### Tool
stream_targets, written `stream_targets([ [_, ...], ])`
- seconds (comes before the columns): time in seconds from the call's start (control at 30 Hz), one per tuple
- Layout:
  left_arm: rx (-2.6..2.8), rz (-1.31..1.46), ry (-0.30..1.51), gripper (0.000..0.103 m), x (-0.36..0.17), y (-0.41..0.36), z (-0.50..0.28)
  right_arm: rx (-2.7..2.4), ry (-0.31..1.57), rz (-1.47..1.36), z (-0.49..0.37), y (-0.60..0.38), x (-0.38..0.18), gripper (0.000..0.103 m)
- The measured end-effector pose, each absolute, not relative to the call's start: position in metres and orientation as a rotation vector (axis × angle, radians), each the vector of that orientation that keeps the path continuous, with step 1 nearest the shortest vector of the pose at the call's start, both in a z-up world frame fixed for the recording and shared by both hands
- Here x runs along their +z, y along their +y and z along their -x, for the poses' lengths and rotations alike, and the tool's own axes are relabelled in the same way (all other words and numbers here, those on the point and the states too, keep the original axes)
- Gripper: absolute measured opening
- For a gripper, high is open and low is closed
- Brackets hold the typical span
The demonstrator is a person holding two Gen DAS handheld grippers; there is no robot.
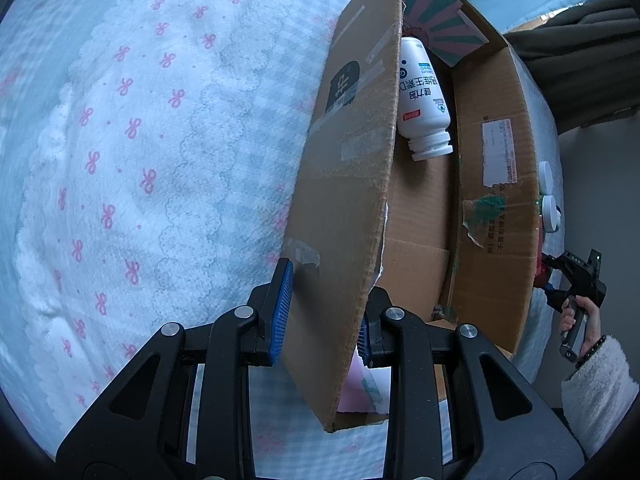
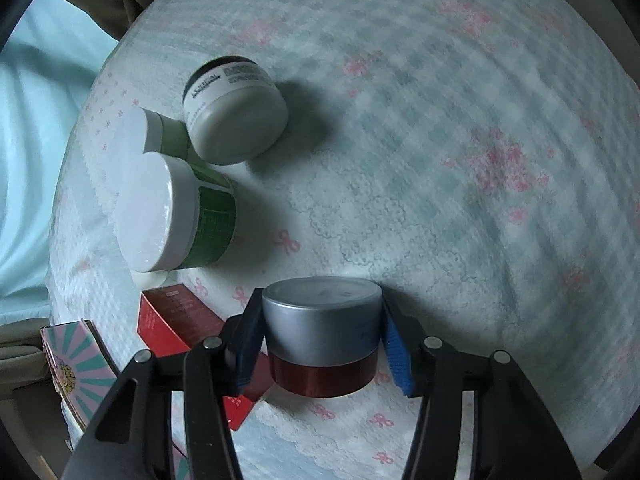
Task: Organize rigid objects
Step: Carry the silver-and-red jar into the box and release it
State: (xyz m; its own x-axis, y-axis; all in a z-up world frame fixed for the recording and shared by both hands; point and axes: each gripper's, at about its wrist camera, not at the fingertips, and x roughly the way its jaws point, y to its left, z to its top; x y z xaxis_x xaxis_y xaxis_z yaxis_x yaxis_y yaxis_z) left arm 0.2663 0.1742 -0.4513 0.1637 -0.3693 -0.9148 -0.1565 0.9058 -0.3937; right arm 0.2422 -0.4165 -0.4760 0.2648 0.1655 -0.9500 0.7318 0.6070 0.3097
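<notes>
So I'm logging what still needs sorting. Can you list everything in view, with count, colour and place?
Cardboard box: one, brown, on the bedspread, flap clamped by left tool.
Bottle: one, white, lying inside the box.
Silver-lidded jar: one, dark red, between right tool's pads.
Green jars: two, white lids, on their sides, left.
Grey jar: one, tipped over behind them.
Red carton: one, beside the silver-lidded jar.
Bedspread: one, pale blue, pink bows.
Left tool: black, blue pads.
Right tool: same.
Hand: one, white fuzzy sleeve.
</notes>
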Motion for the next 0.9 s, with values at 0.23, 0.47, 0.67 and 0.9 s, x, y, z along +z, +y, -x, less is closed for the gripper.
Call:
stream_targets([
  [0.23,-0.163,0.438,1.422,0.025,-0.448,0.172,-0.267,-0.438,1.214,-0.913,-0.215,-0.418,-0.427,0.05],
  [0.47,-0.19,0.381,1.427,0.024,-0.444,0.161,-0.264,-0.343,1.13,-0.802,-0.228,-0.392,-0.332,0.05],
  [0.67,-0.2,0.353,1.432,0.025,-0.442,0.155,-0.264,-0.194,1.083,-0.702,-0.275,-0.326,-0.265,0.05],
  [0.9,-0.211,0.35,1.433,0.024,-0.442,0.157,-0.265,-0.017,1.099,-0.583,-0.341,-0.223,-0.236,0.05],
])
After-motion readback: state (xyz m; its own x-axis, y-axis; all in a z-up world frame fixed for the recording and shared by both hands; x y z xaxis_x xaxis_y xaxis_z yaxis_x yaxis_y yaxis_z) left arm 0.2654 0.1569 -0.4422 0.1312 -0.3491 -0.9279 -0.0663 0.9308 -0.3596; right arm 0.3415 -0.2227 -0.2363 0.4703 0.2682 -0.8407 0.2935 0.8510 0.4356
